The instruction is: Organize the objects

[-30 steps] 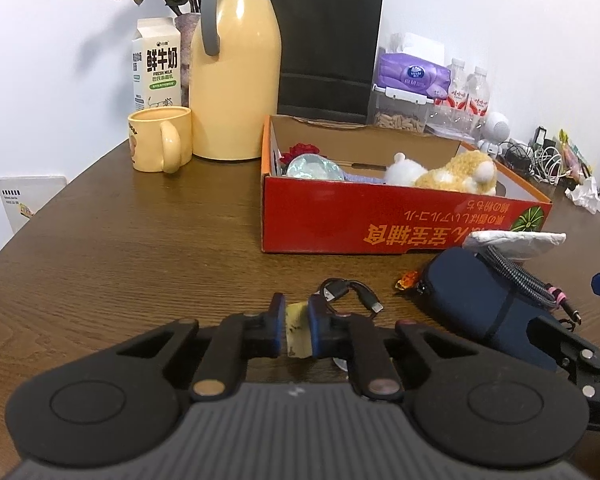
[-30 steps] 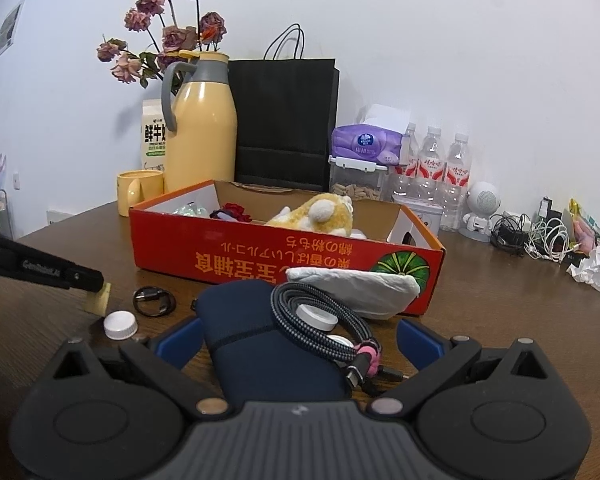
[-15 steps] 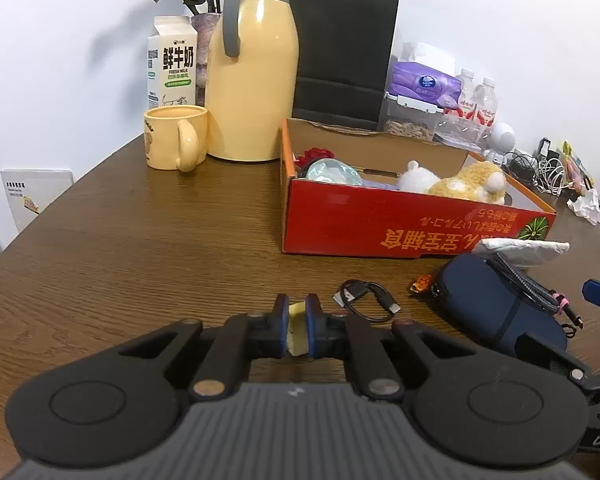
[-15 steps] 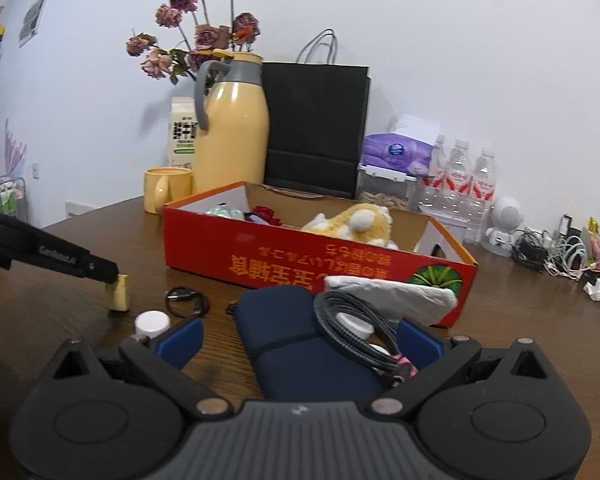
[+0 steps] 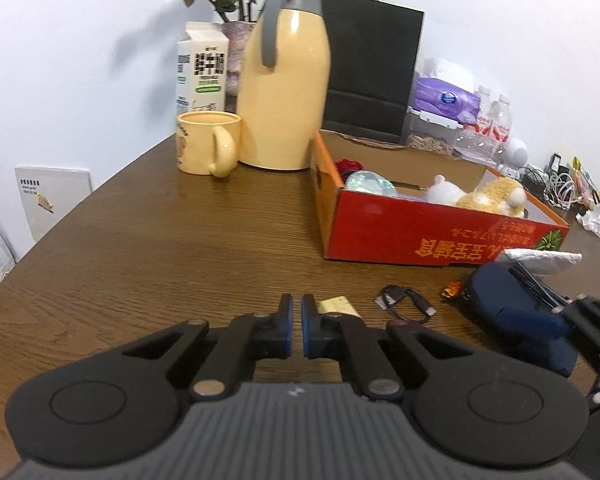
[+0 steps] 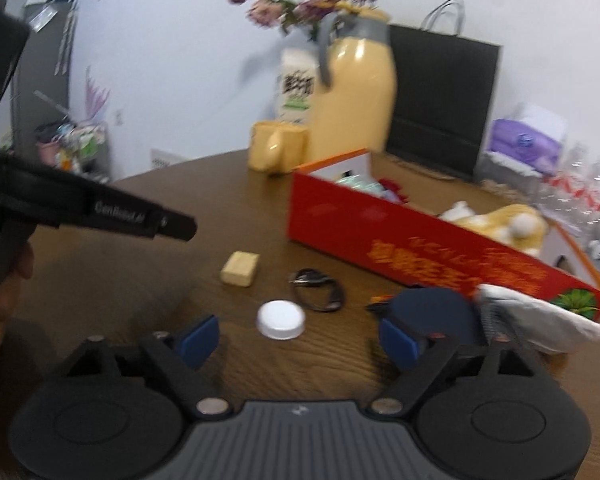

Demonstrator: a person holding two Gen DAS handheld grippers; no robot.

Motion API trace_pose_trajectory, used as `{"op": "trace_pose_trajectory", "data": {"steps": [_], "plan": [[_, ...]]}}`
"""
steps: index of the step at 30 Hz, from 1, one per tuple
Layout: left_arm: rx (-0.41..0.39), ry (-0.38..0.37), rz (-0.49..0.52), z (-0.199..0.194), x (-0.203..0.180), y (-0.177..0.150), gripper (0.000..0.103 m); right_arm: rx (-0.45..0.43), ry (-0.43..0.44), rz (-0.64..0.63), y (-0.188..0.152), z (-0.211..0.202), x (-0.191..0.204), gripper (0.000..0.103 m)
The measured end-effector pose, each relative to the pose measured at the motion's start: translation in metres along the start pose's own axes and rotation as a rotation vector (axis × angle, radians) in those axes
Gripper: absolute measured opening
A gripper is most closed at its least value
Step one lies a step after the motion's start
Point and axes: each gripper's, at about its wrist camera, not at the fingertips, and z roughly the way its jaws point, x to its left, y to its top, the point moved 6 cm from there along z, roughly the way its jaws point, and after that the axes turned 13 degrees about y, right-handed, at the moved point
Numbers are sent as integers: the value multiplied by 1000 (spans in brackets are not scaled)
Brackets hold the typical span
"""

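My left gripper (image 5: pixel 296 309) is shut with nothing between its pads. A small yellow block (image 5: pixel 337 305) lies on the brown table (image 5: pixel 180 248) just right of its right finger; it also shows as the yellow block (image 6: pixel 240 269) in the right wrist view, below the left gripper's tip (image 6: pixel 178 229). My right gripper (image 6: pixel 298 340) is open, its jaws closing on nothing. A white cap (image 6: pixel 281 319) lies just ahead of its fingertips. The navy pouch (image 6: pixel 432 310) sits beside its right finger. The red box (image 5: pixel 420 236) holds a plush toy (image 5: pixel 488 196).
A black cable (image 6: pixel 316 290) is coiled between the block and the pouch. A white cloth (image 6: pixel 540 318) rests on the pouch by the box. The yellow mug (image 5: pixel 204 142), jug (image 5: pixel 284 96), milk carton (image 5: pixel 200 72) and black bag (image 5: pixel 370 68) stand at the back.
The yellow block left my left gripper's jaws and now lies on the table; that gripper shifted left. My right gripper swung left off the pouch toward the white cap and its jaws narrowed.
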Motion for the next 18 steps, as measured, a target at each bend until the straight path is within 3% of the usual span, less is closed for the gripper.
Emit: {"op": "trace_pose_trajectory", "data": {"steps": [4,8,9,10,12,16,18], "plan": [[6,11,-26,3,14,0,7,57,44,30,1,20,2,59],[14,17,-43,5,23,0,9,57,52,86,6,28,-3,51],[18,15,-41,6,23,0,12,55,62,107,6,30,-5,43],[21,15,-38,7,23,-1,15,49,76,127,7,30,-7,29],[21,19,-24,7,20,-1,33,41,80,136,7,29,-8,27],[15,39,5,8,14,-2,47,-14,78,154,8,21,-12,27],[20,48,21,9,9,-2,60,-76,59,157,13,8,-16,27]]}}
